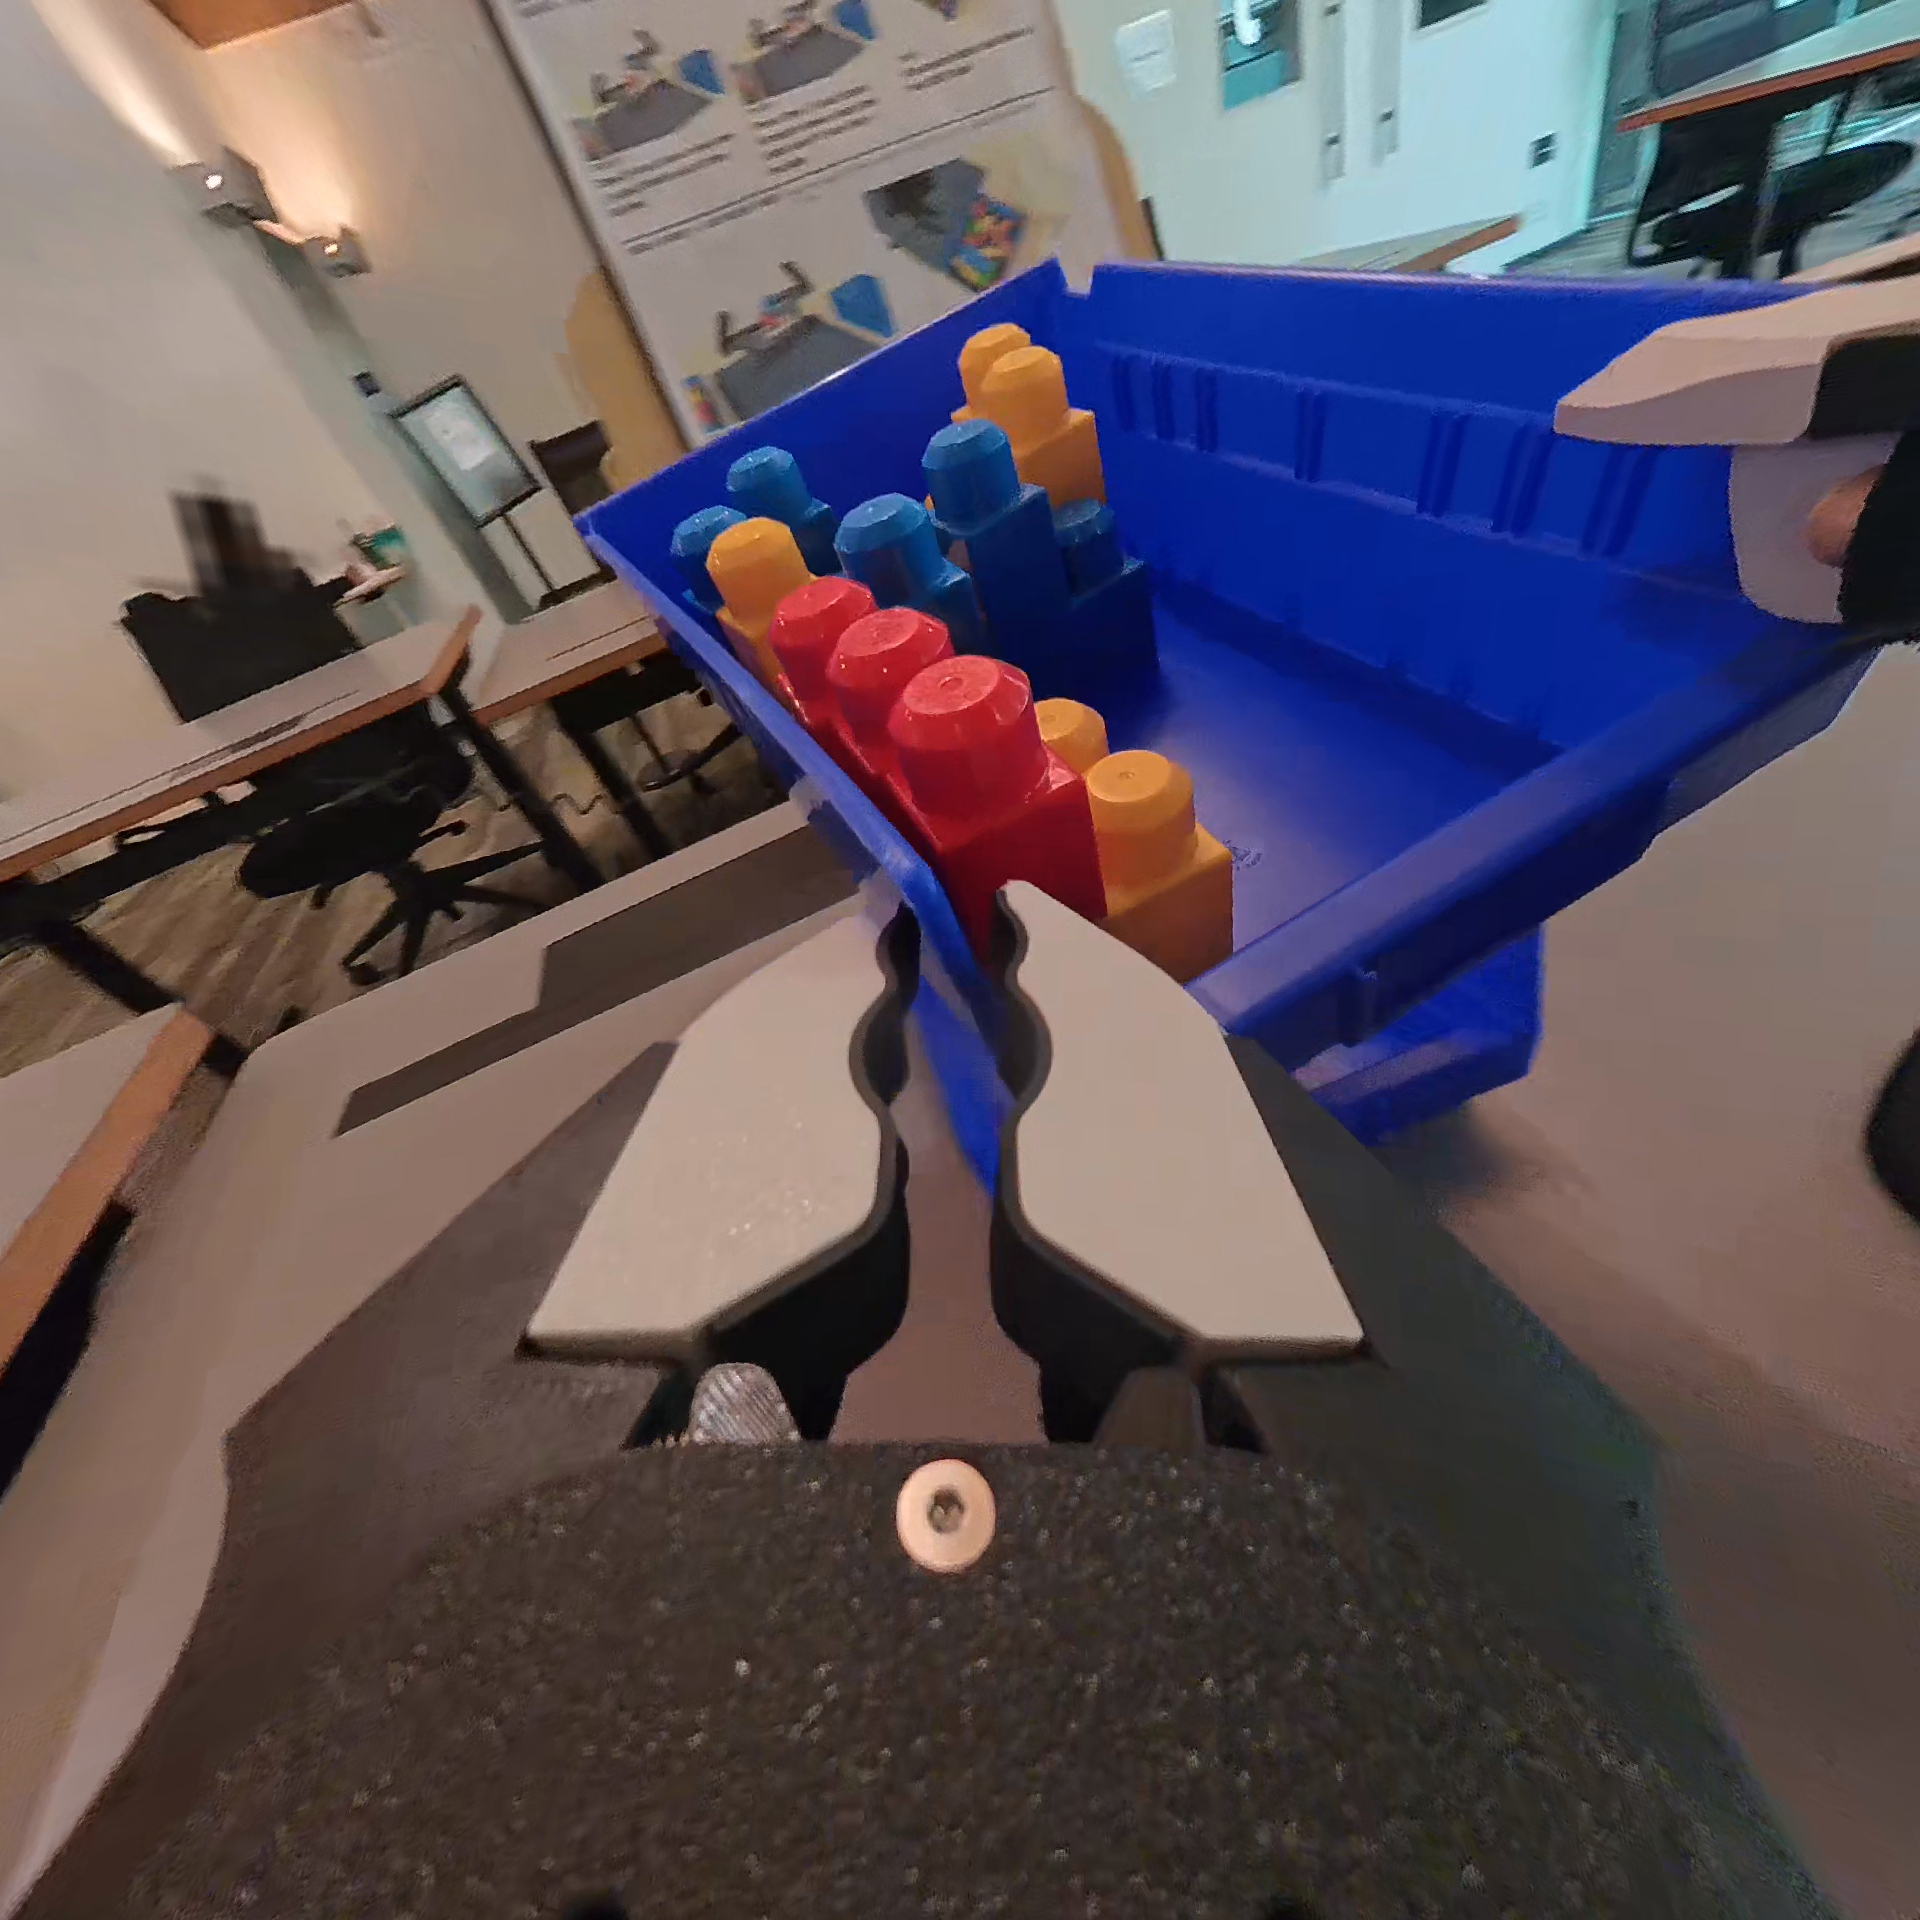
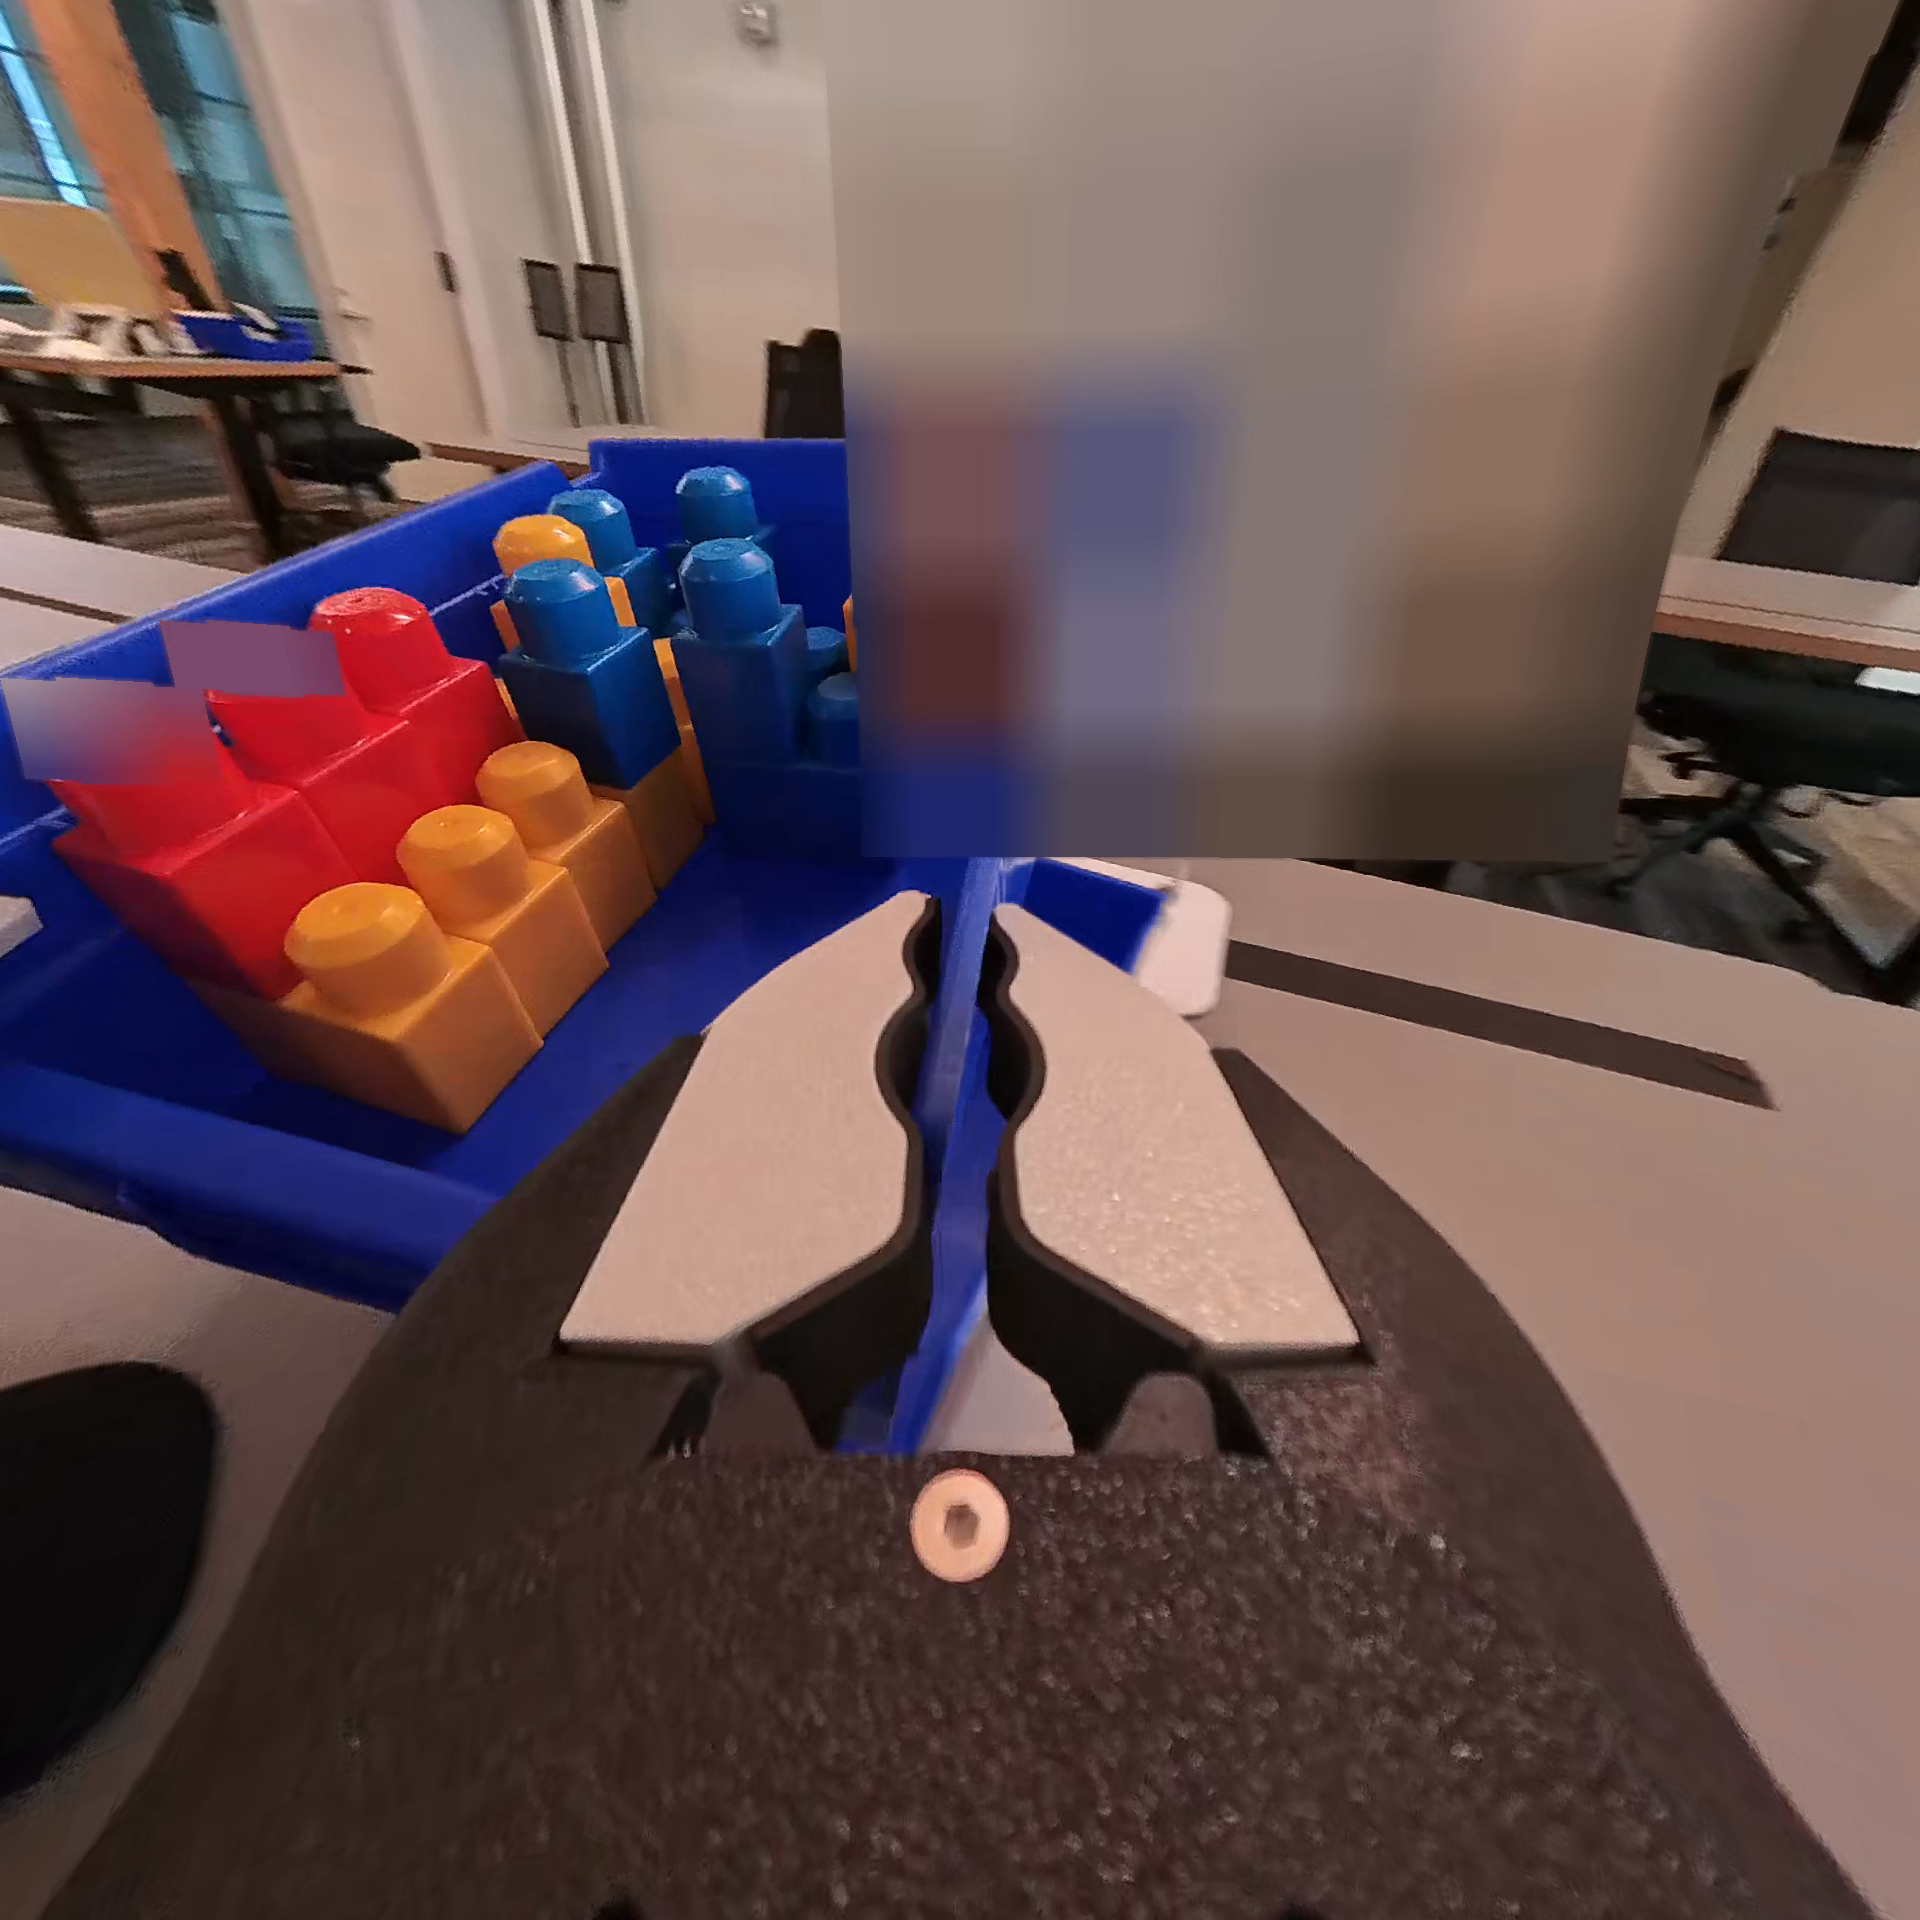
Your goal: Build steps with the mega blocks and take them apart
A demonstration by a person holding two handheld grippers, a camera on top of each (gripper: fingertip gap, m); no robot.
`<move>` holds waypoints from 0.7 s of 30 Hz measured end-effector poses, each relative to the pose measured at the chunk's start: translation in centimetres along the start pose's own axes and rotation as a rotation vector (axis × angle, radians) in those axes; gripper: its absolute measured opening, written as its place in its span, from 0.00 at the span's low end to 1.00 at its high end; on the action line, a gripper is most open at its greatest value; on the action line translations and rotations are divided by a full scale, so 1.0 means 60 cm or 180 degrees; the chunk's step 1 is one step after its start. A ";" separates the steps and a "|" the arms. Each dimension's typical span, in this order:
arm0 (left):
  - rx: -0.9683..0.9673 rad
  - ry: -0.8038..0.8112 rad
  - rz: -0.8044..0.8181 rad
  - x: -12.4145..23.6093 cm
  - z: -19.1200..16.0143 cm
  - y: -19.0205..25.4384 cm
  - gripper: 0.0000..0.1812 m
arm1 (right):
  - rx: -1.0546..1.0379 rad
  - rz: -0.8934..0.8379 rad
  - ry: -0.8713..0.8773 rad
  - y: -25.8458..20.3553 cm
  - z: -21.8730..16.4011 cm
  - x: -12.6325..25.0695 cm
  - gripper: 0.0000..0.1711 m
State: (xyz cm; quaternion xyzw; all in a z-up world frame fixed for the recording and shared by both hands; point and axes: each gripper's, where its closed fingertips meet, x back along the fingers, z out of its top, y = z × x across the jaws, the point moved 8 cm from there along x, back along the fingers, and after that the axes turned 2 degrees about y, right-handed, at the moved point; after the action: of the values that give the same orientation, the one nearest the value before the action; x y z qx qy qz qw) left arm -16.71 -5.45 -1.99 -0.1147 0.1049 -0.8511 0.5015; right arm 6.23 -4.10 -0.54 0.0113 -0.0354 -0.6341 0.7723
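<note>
Left gripper (image 1: 951, 914) and right gripper (image 2: 961, 920) clamped (fingers nearly together).

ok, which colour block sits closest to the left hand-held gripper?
The red plastic three-stud block, pressed against the blue plastic bin's wall right by the left hand-held gripper; orange and blue blocks stand farther in.

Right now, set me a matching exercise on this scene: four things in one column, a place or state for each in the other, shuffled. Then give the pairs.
Things
1. left gripper
2. right gripper
3. red blocks
4. blue bin

Places or states
A. tilted, raised at one end off the table
B. clamped on the bin wall nearest the red blocks
C. in a row along one bin wall, studs up
D. clamped on the bin wall farthest from the red blocks

Pairs: 1-B, 2-D, 3-C, 4-A
</note>
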 end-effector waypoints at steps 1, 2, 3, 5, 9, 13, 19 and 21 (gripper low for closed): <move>0.0007 -0.0032 0.0072 0.009 -0.004 -0.018 0.07 | -0.0032 0.0088 -0.0008 -0.018 0.000 -0.015 0.03; 0.0014 -0.0066 0.0141 0.017 -0.009 -0.036 0.07 | -0.0070 0.0180 -0.0019 -0.036 0.000 -0.029 0.03; 0.0024 -0.0117 0.0197 0.025 -0.015 -0.054 0.07 | -0.0113 0.0274 -0.0037 -0.054 -0.002 -0.043 0.03; 0.0024 -0.0212 0.0310 0.041 -0.028 -0.088 0.07 | -0.0226 0.0464 -0.0105 -0.091 -0.008 -0.072 0.04; -0.0012 -0.0450 0.0504 0.068 -0.060 -0.148 0.07 | -0.0349 0.0766 -0.0246 -0.161 -0.029 -0.129 0.04; 0.0018 -0.0615 0.0748 0.090 -0.098 -0.202 0.06 | -0.0317 0.0972 -0.0341 -0.230 -0.044 -0.174 0.05; 0.0141 -0.0730 0.0997 0.107 -0.170 -0.267 0.06 | -0.0260 0.1138 -0.0538 -0.313 -0.081 -0.227 0.05; 0.0246 -0.0754 0.0972 0.104 -0.200 -0.281 0.06 | -0.0258 0.1156 -0.0638 -0.328 -0.100 -0.238 0.06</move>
State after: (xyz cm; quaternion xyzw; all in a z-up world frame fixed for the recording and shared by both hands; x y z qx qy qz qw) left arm -37.22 -2.15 -7.90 -0.1775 0.0285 -0.7490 0.6377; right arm -15.40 5.89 -8.31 -0.0894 -0.0879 -0.4833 0.8664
